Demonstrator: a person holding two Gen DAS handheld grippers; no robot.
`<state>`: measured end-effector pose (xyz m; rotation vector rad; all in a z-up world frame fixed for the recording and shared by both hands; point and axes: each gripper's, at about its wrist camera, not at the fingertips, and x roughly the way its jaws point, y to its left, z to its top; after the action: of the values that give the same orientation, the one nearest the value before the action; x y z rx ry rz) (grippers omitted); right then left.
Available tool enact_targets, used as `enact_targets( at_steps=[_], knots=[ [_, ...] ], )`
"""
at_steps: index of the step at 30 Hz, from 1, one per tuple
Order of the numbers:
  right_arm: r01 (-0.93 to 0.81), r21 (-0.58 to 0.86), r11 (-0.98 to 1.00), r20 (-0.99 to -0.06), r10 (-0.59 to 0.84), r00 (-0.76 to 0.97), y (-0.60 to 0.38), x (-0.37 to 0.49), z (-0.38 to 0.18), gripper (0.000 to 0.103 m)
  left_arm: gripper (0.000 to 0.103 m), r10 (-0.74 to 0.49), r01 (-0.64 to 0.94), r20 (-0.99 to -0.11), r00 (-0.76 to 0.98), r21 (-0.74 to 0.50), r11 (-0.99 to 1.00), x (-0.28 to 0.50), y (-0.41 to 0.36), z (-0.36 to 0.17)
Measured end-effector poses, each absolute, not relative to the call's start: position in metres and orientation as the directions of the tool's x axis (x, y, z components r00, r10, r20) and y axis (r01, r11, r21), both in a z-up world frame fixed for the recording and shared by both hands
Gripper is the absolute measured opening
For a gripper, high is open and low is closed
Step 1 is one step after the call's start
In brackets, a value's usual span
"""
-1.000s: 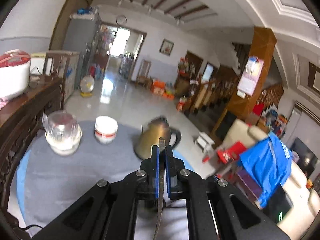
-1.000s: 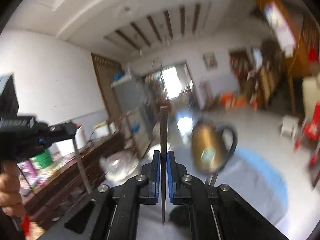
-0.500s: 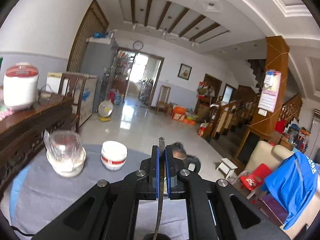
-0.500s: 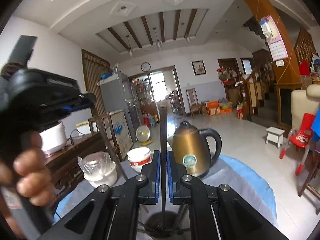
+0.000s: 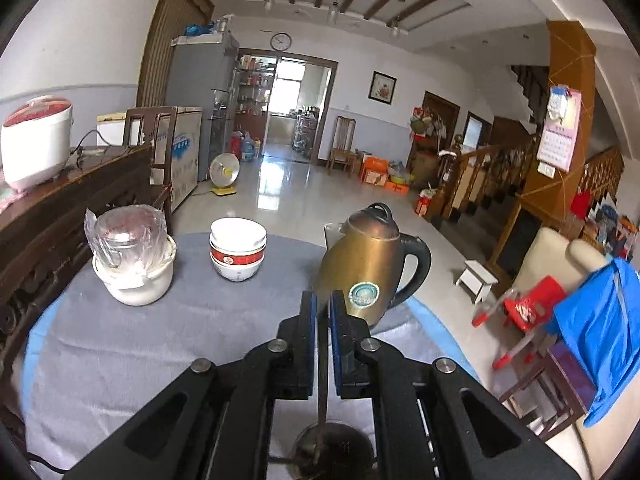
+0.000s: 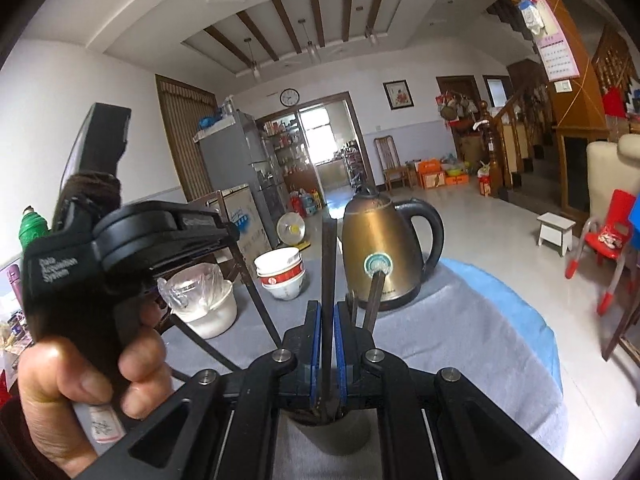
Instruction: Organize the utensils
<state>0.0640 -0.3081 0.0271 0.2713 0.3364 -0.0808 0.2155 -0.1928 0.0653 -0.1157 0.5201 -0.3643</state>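
Nearly there: both the left gripper (image 5: 323, 340) and right gripper (image 6: 327, 344) are clamped tight on chopsticks (image 6: 328, 280) dipping into the holder cup (image 6: 334, 432), release left.

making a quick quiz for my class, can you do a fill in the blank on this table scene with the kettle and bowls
1. The kettle has a ____ handle.
2. The stacked bowls carry a ____ band.
3. The right gripper is shut on a thin dark utensil whose free end points ____.
4. The tablecloth is ____.

Missing words: black; red; up; grey
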Motion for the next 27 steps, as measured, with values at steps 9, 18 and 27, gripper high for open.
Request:
enact_targets(
  at_steps=[9,18,27],
  knots=[
    [0.124,0.33,0.936,-0.362,0.004,0.932,-0.315,0.047,0.033,0.01,0.065,-0.321,0.345,-0.463,0.826,-0.035,0.938,0.172,-0.157,0.091],
    [0.12,0.367,0.922,-0.343,0.015,0.939,-0.304,0.027,0.043,0.025,0.08,-0.192,0.291,-0.452,0.871,0.161,0.943,0.12,-0.12,0.094],
    [0.14,0.314,0.939,-0.291,-0.045,0.956,-0.286,-0.006,0.052,0.068,0.087,-0.145,0.261,-0.443,0.885,0.212,0.942,0.091,-0.1,0.083]
  ],
)
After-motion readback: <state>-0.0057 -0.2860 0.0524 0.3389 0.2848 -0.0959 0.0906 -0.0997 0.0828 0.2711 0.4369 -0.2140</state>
